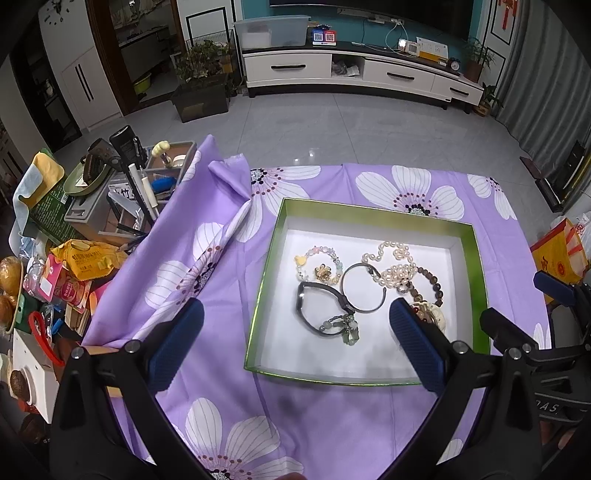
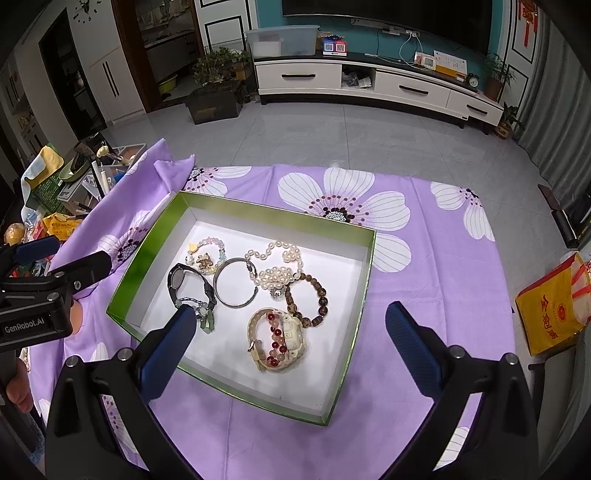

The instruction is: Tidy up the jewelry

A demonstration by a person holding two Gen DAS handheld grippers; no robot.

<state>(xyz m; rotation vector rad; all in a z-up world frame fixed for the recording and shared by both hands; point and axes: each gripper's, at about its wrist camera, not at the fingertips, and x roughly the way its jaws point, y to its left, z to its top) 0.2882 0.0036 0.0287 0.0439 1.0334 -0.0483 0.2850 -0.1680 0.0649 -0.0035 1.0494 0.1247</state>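
Jewelry heaped in the green-rimmed box [image 2: 147,254], both tongs released above it.

Left gripper [image 1: 295,325] and right gripper [image 2: 288,328] hang spread, holding nothing. From 9 o'clock: the dark watch [image 2: 184,280] and steel bangle [image 2: 236,282] look stiff (slippery, though), so pinch the band; at 12, the pearl strand [image 2: 277,269] is limp and tangle-prone, so lift mid-strand.

Black left gripper [image 1: 295,325] and right gripper [image 2: 291,325], ribbed blue finger pads, silver screws, "GenRobot.AI" lettering

grey tiled floor [image 2: 332,140], a white tv cabinet [image 2: 376,83] along a teal wall [image 2: 269,14], grey curtains [image 2: 561,122] at right.
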